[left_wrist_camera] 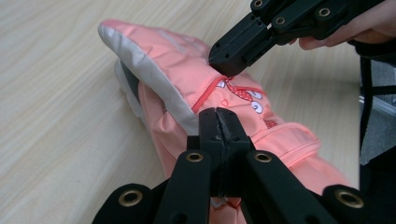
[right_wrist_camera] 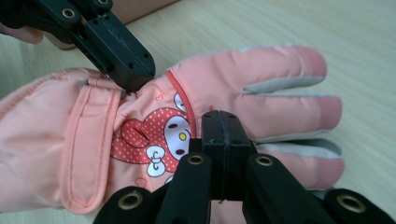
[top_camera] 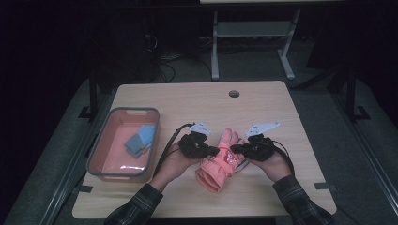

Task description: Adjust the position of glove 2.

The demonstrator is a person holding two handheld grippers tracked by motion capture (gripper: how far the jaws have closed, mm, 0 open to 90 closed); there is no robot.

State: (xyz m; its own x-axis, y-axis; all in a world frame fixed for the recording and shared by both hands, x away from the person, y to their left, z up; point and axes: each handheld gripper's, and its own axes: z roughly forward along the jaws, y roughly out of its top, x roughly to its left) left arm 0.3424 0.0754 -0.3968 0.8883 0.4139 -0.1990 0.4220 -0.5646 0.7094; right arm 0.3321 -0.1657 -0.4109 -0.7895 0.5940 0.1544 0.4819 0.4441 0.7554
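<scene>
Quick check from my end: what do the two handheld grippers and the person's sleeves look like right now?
Both the left gripper and the right gripper are matte black, with linked bars joined by brass-ringed pivots and blunt rectangular jaw tips. Each carries a pale grey three-cornered plate on top and trails a black cable. The sleeves are dark plaid.

We've got a light wood-grain table (top_camera: 263, 105) here, with a round grommet hole (top_camera: 233, 93) near the far edge. Taking the pink glove (top_camera: 220, 164) as our landmark, it's lying flat on the tabletop toward the near side, cuff closest to us and fingers pointing away. Well off to the glove's left sits a grey-rimmed pink bin (top_camera: 123, 143), also straight on the table. The hole is well beyond the glove's fingertips.
</scene>
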